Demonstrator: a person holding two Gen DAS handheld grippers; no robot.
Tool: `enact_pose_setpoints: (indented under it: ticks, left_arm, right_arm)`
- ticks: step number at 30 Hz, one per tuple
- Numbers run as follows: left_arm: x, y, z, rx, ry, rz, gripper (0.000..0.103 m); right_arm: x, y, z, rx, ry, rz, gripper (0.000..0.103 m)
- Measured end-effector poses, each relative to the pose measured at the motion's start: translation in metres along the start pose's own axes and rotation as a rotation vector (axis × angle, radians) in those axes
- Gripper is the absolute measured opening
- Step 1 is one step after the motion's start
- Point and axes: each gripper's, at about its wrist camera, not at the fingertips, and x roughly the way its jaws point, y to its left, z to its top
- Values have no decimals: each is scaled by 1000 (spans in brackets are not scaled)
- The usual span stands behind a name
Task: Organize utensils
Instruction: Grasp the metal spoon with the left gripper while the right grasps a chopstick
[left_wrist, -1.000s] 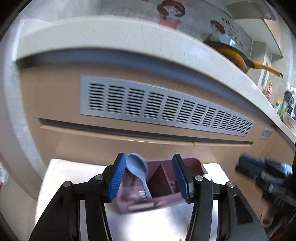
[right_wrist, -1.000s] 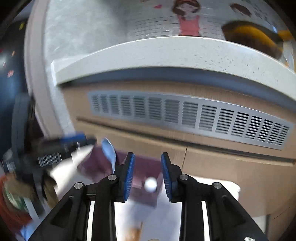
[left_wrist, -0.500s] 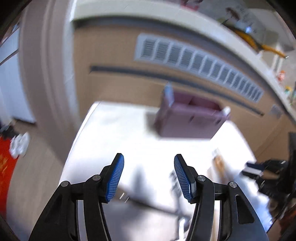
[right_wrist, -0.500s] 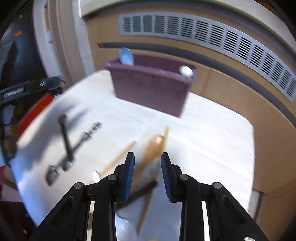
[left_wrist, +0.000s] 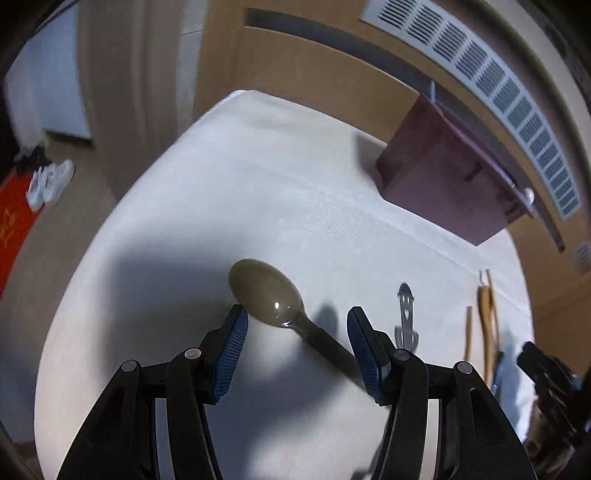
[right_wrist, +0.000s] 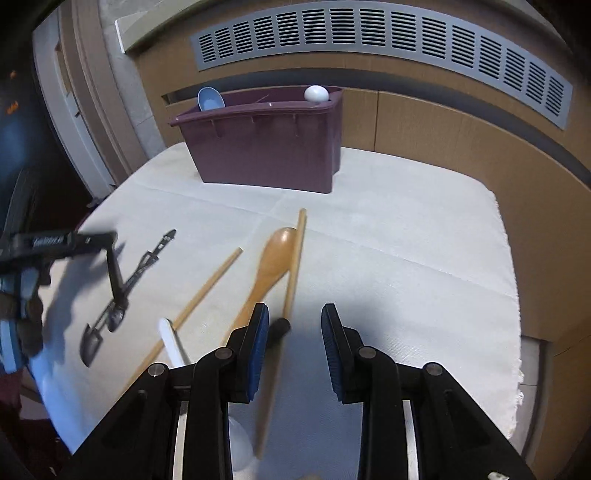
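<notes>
Purple plastic caddy (right_wrist: 266, 147): pale blue spoon (right_wrist: 209, 99), white round-ended utensil (right_wrist: 316, 93) inside. Left gripper (left_wrist: 295, 345), right gripper (right_wrist: 294, 339): fingers apart, empty.

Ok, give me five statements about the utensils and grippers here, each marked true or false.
1. The left gripper is open over a dark spoon. True.
2. The purple organizer is empty. False: a blue spoon and a white utensil stick out of it.
3. The right gripper is clamped on the wooden spoon. False: its jaws are open, holding nothing.
4. Wooden chopsticks lie on the white cloth. True.
5. The organizer lies tipped over. False: it stands upright.
</notes>
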Motion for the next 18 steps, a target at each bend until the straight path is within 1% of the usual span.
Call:
enact_pose_setpoints:
  ticks: [1, 2, 4, 6, 8, 10, 13, 14, 15, 16, 18]
  left_arm:
    - [4, -9, 3, 43, -8, 2, 57]
    - [9, -17, 5, 82, -2, -15, 57]
    - [17, -42, 5, 186, 18, -77, 57]
    - [22, -60, 1, 269, 30, -109, 57]
    - [21, -72, -5, 316, 41, -140, 57]
    - [18, -72, -8, 316, 39, -135, 57]
    - [12, -59, 1, 253, 19, -98, 57]
    - [11, -54, 5, 226, 17, -88, 57]
    - [11, -48, 9, 194, 21, -83, 57]
    - [12, -43, 14, 159, 33, -84, 57]
    - [19, -38, 20, 105, 69, -91, 57]
  right_arm:
    - [1, -1, -1, -1, 1, -13, 28]
    - [2, -2, 0, 9, 3, -16, 28]
    - [7, -6, 4, 35, 9, 4, 28]
    - [14, -5, 10, 49, 12, 19, 28]
    - [24, -4, 18, 55, 12, 15, 28]
    - [36, -1, 27, 51, 21, -3, 28]
    - [59, 2, 40, 59, 69, -2, 27]
    - [64, 3, 41, 63, 83, 1, 25]
    - [66, 5, 42, 66, 78, 3, 22]
    - [66, 8, 43, 57, 79, 1, 10]
    - [62, 12, 42, 39, 64, 4, 6]
